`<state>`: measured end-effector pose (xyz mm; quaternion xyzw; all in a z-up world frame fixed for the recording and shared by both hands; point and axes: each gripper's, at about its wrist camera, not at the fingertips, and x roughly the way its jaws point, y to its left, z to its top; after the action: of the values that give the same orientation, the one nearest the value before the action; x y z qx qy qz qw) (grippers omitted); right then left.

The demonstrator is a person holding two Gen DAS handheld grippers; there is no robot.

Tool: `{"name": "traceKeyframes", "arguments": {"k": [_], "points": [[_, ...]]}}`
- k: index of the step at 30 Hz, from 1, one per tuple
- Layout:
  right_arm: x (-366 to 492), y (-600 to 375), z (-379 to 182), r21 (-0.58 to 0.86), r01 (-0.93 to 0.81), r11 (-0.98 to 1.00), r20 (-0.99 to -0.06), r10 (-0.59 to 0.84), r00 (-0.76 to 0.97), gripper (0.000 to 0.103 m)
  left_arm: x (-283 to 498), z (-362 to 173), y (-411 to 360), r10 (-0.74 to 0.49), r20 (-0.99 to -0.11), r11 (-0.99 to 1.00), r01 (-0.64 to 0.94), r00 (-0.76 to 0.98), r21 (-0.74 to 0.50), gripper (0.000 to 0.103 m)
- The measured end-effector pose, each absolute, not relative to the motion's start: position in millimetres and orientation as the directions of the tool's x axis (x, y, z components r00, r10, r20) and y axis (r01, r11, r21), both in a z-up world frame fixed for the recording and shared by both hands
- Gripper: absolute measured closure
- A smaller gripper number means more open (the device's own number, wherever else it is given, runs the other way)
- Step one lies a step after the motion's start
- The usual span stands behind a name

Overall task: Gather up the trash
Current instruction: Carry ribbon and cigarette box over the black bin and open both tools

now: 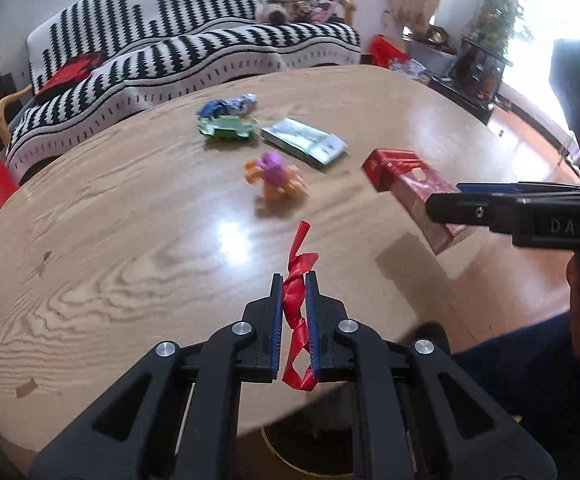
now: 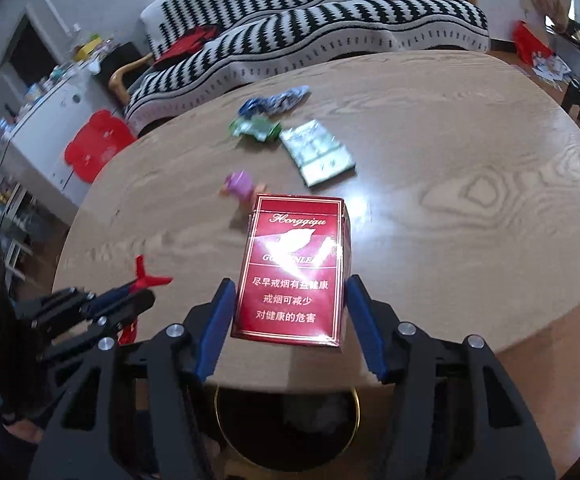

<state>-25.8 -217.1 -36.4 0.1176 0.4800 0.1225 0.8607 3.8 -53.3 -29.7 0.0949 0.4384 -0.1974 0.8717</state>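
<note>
My left gripper (image 1: 294, 280) is shut on a twisted red plastic strip (image 1: 298, 300), held above the near edge of the round wooden table (image 1: 130, 220). My right gripper (image 2: 290, 286) is shut on a red cigarette pack (image 2: 294, 272), held above the table's near edge; the pack also shows in the left wrist view (image 1: 410, 188). On the table lie a blue-white crumpled wrapper (image 1: 230, 106), a green wrapper (image 1: 228, 128), a silver-green packet (image 1: 304, 142) and an orange and purple toy (image 1: 276, 176).
A dark round bin with a gold rim (image 2: 286, 420) stands on the floor below the table's near edge. A striped sofa (image 1: 170, 48) stands behind the table. A red stool (image 2: 98, 148) stands at the left.
</note>
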Motion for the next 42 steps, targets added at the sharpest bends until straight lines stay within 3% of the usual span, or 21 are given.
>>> {"name": "traceKeyframes", "arguments": {"k": [16, 42], "points": [[-117, -194, -59, 0.415, -0.199, 0.888, -0.788, 0.46, 0.408, 0.047, -78, -64, -51, -0.286, -0.851, 0.877, 0.478, 0.44, -0.048, 0.093], [-129, -191, -89, 0.407, -0.191, 0.893, -0.825, 0.449, 0.342, 0.047, -81, -89, -67, -0.256, -0.889, 0.862, 0.506, 0.38, -0.032, 0.093]]}}
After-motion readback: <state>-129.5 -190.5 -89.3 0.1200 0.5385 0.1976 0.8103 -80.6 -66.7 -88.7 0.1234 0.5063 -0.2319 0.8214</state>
